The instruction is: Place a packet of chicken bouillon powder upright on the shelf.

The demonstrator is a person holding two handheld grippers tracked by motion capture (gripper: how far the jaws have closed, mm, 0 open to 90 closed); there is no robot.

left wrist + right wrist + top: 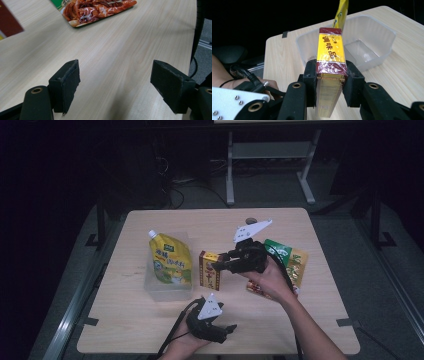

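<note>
In the right gripper view we lose the lower end of the box (331, 62) behind the gripper's own body, and the yellow pouch (341, 12) beyond it runs off the top edge. In the left gripper view the snack packet (97, 10) is cut by the top edge.

The box is a tall, narrow carton, dark red at its ends with a yellow panel bearing red characters, wrapped in shiny film. The right gripper (331, 80) pinches it by its two flat sides, pads pressed against it. Its long axis runs straight ahead from the jaws, its far end pointing at the clear plastic tub (384, 42) just beyond.

The left gripper (115, 82) has its jaws spread wide over bare table (125, 50), nothing between them.
</note>
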